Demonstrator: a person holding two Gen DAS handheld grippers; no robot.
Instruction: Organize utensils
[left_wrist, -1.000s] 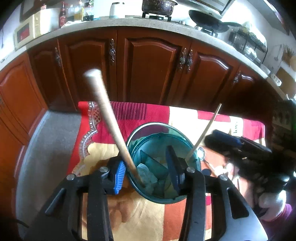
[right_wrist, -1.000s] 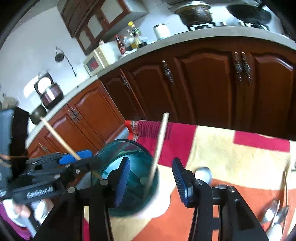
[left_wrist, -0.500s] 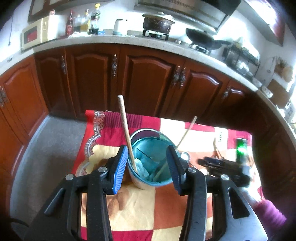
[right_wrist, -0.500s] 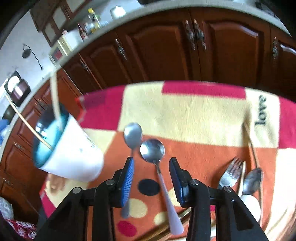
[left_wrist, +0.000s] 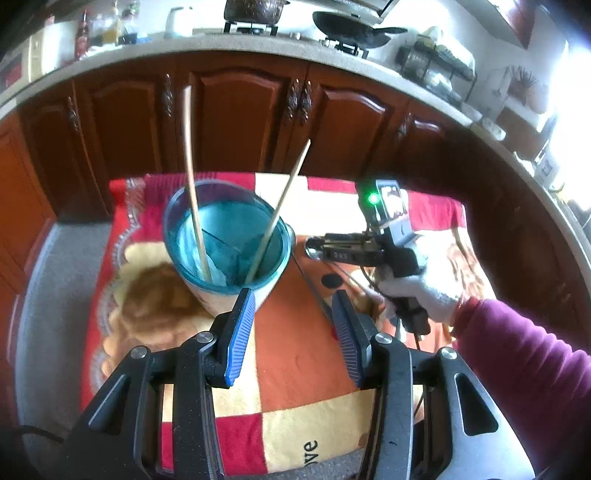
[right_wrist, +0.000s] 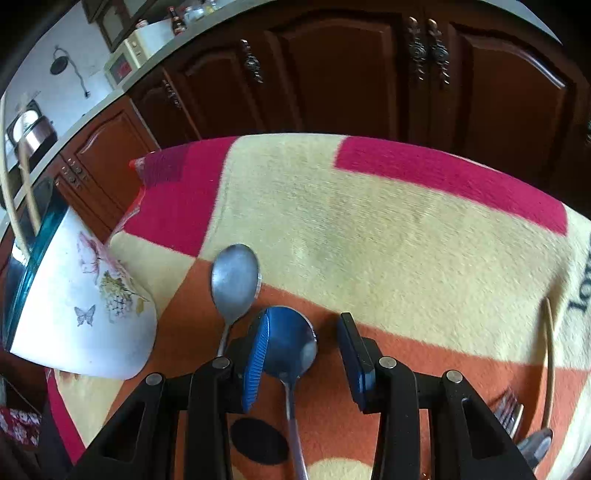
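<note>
Partway through: two chopsticks (left_wrist: 194, 177) already standing in the cup (left_wrist: 229, 236) at far left on the cloth (right_wrist: 369, 206). Still lying loose: two spoons (right_wrist: 236, 280), a fork (right_wrist: 509, 410) and a stick (right_wrist: 549, 354) at near right. Right hand-held gripper (right_wrist: 303, 354) hovering over the nearer spoon (right_wrist: 291, 343), jaws apart and just closing, clamping nothing yet. Left hand-held gripper (left_wrist: 291, 332) waiting apart and empty, near the cup

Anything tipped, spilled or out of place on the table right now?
Nothing spilled or broken. The holder cup stands upright with two sticks leaning in it. Two spoons and a fork lie loose on the blanket, not yet put away.
</note>
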